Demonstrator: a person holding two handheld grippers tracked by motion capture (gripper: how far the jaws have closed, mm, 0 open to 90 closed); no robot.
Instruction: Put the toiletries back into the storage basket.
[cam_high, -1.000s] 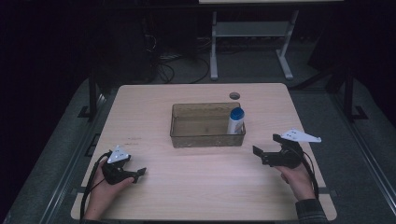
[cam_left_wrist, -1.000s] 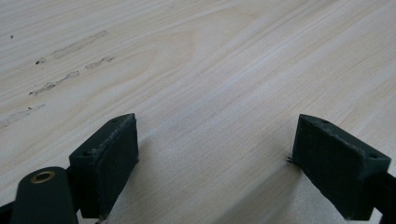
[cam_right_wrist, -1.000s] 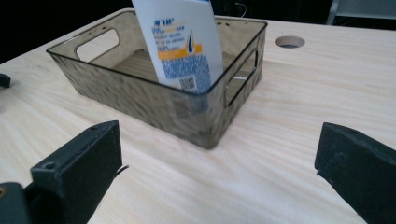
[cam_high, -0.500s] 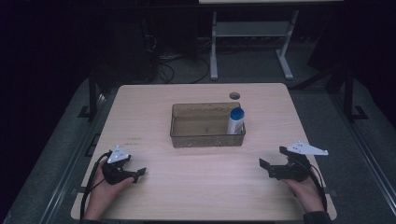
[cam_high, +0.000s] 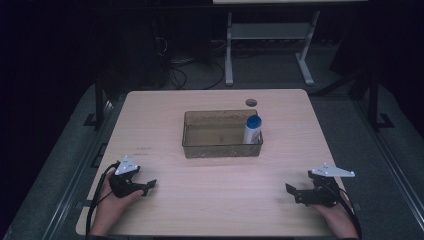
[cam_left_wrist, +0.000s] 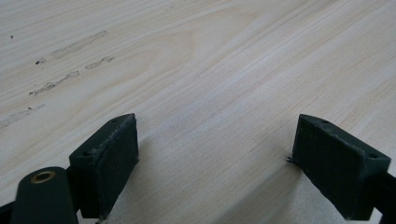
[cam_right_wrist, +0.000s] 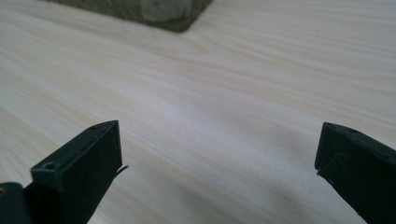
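Note:
A clear brownish plastic bin (cam_high: 222, 145) stands in the middle of the wooden table (cam_high: 215, 200). Inside it, at the right end, a white bottle with a blue cap (cam_high: 252, 130) stands upright. My left gripper (cam_high: 147, 186) rests on the table near the front left corner, held by a hand, its jaws open and nothing between them (cam_left_wrist: 215, 168). My right gripper (cam_high: 293, 193) lies near the front right corner, also open and empty (cam_right_wrist: 217, 172). The bin's corner (cam_right_wrist: 173, 14) is blurred at the top of the right gripper view.
A dark round hole (cam_high: 251, 102) sits in the tabletop behind the bin. Beyond the table stand a metal frame's legs (cam_high: 229, 55) and cables on the dark floor. Faint scuff marks (cam_left_wrist: 60, 70) show on the wood in the left gripper view.
My right gripper has moved back toward the person and down to the table's front right corner. The left gripper has stayed put.

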